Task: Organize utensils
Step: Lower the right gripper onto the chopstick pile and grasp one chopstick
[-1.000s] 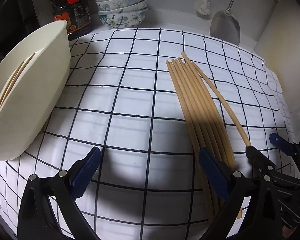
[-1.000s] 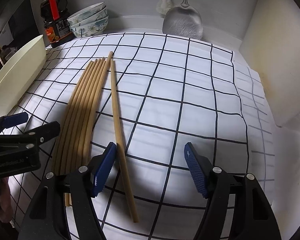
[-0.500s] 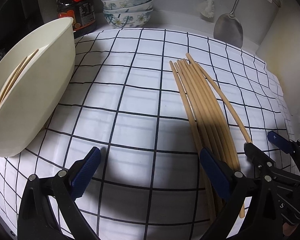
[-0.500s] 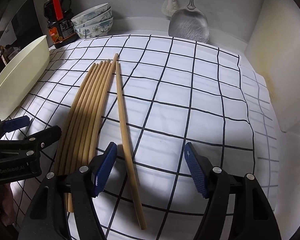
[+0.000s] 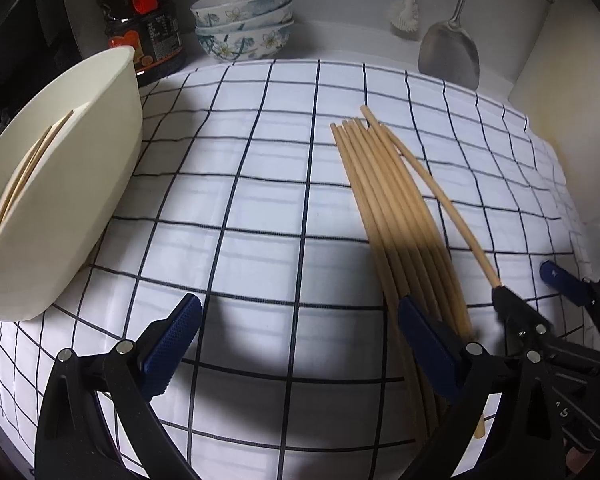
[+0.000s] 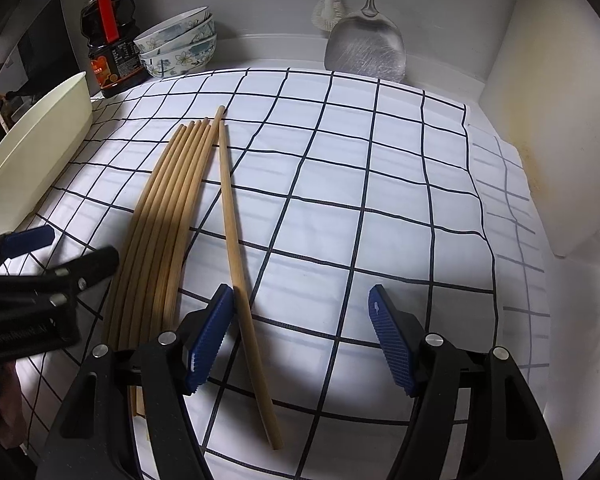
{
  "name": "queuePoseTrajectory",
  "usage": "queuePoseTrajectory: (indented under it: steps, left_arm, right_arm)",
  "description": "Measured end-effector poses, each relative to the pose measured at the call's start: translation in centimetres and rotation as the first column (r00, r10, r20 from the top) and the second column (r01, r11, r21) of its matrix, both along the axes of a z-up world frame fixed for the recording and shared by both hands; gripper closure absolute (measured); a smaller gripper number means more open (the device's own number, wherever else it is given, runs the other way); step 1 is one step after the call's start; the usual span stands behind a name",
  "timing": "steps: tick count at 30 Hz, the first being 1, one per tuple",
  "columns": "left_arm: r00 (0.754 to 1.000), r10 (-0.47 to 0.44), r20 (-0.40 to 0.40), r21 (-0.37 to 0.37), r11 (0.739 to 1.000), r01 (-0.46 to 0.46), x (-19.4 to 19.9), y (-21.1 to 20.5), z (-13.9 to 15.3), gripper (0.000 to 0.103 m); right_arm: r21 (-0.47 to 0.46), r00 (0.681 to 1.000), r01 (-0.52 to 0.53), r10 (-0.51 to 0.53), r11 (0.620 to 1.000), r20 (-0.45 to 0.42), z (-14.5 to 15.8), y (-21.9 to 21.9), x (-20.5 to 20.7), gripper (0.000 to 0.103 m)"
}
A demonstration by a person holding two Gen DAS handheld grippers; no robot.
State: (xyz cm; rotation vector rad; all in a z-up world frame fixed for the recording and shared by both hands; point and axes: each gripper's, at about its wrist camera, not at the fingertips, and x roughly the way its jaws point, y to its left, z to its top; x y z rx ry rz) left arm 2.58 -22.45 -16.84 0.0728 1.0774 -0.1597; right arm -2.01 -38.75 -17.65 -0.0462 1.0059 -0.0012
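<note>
A few chopsticks, perhaps two or three, are seen in the cream tray (image 5: 112, 184), while the chopstick bundle (image 6: 168, 216) and one stray chopstick (image 6: 236, 248) are left on the checked cloth (image 6: 380, 200), with the left gripper (image 5: 296, 340) and right gripper (image 6: 300, 332) both held agape, nothing grasped.

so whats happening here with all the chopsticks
A person holds a gripper in each hand over a checked cloth, sorting chopsticks. A bundle of chopsticks lies on the cloth, with one single chopstick lying apart beside it. The right gripper is open around that single stick, not gripping it. The left gripper is open and empty. A cream tray at the left already holds a few sticks.
</note>
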Motion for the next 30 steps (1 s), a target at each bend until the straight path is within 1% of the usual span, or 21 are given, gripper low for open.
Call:
queuePoseTrajectory:
  steps: [3,7,14,16,17,18,24,25,26,27,29,30]
  left_arm:
    - [1.000,0.018,-0.016,-0.018,1.000,-0.019,0.0,0.5,-0.2,0.006]
    - [0.999,0.030,-0.024,-0.012,0.999,-0.031,-0.1,0.5,-0.3,0.006]
    - [0.999,0.021,-0.044,-0.008,1.000,-0.022,0.1,-0.2,-0.3,0.006]
    - [0.998,0.020,-0.052,0.010,1.000,-0.020,0.2,-0.6,-0.4,0.006]
    - [0.999,0.016,-0.052,0.017,1.000,-0.016,0.3,-0.8,-0.4,0.006]
    - [0.999,0.011,-0.052,0.050,0.999,-0.008,0.3,-1.2,-0.6,0.006]
    - [1.000,0.004,-0.017,0.042,0.999,-0.003,0.2,-0.9,-0.4,0.007]
    - [1.000,0.003,-0.011,0.042,0.999,-0.003,0.2,-0.9,-0.4,0.010]
    - [1.000,0.001,0.000,0.040,0.999,-0.001,0.1,-0.9,-0.2,0.018]
    - [1.000,-0.002,0.008,0.039,0.999,0.002,0.2,-0.9,-0.1,0.022]
    - [1.000,-0.012,0.019,0.035,0.999,0.012,0.3,-0.9,0.3,0.038]
    - [1.000,-0.018,0.022,0.034,0.999,0.017,0.4,-1.0,0.3,0.041]
  right_arm:
    - [0.004,1.000,0.000,0.000,1.000,0.000,0.0,0.0,0.1,0.036]
    - [0.004,1.000,-0.001,0.001,1.000,0.001,0.0,0.0,0.1,0.036]
    - [0.001,1.000,-0.005,0.005,1.000,0.000,0.0,0.0,0.3,0.036]
    - [0.000,1.000,-0.004,0.004,1.000,0.000,0.0,0.0,0.3,0.036]
    - [0.000,1.000,-0.003,0.003,1.000,0.000,0.0,-0.1,0.3,0.036]
    - [-0.002,1.000,-0.002,0.002,1.000,0.000,0.0,-0.2,0.3,0.036]
    - [-0.001,1.000,0.000,0.000,1.000,0.005,0.0,-0.4,0.3,0.036]
    - [-0.001,1.000,0.000,0.000,1.000,0.007,0.0,-0.4,0.4,0.036]
    - [-0.001,1.000,-0.001,0.001,1.000,0.008,-0.1,-0.3,0.5,0.036]
    - [-0.001,1.000,-0.004,0.004,1.000,0.009,-0.1,-0.2,0.6,0.036]
    - [-0.002,1.000,-0.018,0.018,1.000,0.015,-0.1,0.0,1.0,0.036]
    - [0.000,1.000,-0.024,0.024,1.000,0.017,-0.1,0.1,1.2,0.036]
